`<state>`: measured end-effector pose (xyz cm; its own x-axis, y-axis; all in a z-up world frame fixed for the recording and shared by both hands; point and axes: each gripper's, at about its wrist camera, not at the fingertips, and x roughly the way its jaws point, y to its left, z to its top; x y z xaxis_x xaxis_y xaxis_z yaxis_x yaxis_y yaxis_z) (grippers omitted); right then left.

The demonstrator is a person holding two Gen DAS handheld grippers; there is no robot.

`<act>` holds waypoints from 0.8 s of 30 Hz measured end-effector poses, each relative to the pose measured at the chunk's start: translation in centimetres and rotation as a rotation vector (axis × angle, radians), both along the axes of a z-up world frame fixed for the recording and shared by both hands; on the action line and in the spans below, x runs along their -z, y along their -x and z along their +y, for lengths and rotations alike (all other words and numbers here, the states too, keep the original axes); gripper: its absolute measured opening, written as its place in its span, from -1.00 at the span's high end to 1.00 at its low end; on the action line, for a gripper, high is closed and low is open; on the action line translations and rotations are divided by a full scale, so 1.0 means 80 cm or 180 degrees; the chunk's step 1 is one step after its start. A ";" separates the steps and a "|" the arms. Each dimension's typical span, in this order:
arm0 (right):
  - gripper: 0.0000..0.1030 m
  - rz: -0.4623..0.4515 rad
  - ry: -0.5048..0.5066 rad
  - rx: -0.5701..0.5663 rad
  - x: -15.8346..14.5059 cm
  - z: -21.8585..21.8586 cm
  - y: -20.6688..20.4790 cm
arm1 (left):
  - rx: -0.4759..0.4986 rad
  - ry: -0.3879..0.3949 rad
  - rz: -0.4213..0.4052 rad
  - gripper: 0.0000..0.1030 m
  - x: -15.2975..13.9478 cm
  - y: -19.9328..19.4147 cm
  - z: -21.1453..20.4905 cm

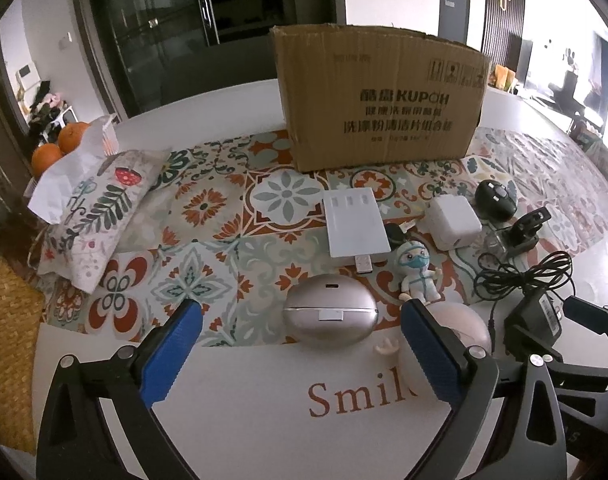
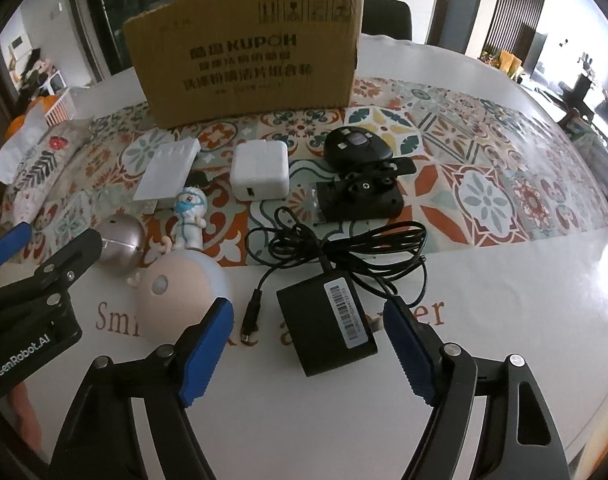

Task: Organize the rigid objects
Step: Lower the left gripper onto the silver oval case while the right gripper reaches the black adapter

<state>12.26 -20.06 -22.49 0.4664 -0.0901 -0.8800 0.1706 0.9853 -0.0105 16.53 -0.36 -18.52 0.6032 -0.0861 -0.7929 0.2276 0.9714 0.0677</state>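
Note:
My left gripper (image 1: pixel 302 320) is open and empty, its blue fingers either side of a silver egg-shaped case (image 1: pixel 329 310). My right gripper (image 2: pixel 307 320) is open and empty, straddling a black power adapter (image 2: pixel 327 324) with a coiled cable (image 2: pixel 343 246). Between them lies a pale round device (image 2: pixel 182 296). Behind stand a masked figurine (image 1: pixel 417 270), a white flat box (image 1: pixel 353 218), a white charger cube (image 2: pixel 260 176), a black mouse (image 2: pixel 355 144) and a black bracket (image 2: pixel 359 196). A cardboard box (image 1: pixel 383 96) stands at the back; it also shows in the right wrist view (image 2: pixel 248 56).
A patterned runner (image 1: pixel 208 216) covers the white table (image 1: pixel 244 400). A floral tissue pouch (image 1: pixel 92 208) and oranges (image 1: pixel 60 146) sit at the left. A woven mat (image 1: pixel 8 344) lies at the left edge. The table's right edge curves away (image 2: pixel 543 320).

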 end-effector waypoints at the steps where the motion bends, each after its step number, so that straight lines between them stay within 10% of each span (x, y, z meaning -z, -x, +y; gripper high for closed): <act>1: -0.48 0.0018 0.0002 -0.0002 0.002 0.000 -0.002 | 0.0004 0.0001 0.0010 -0.95 0.002 -0.001 0.000; 24: -0.14 0.0115 0.0176 -0.0078 0.020 0.004 -0.024 | 0.0181 0.0110 0.0373 -0.53 0.050 -0.034 -0.010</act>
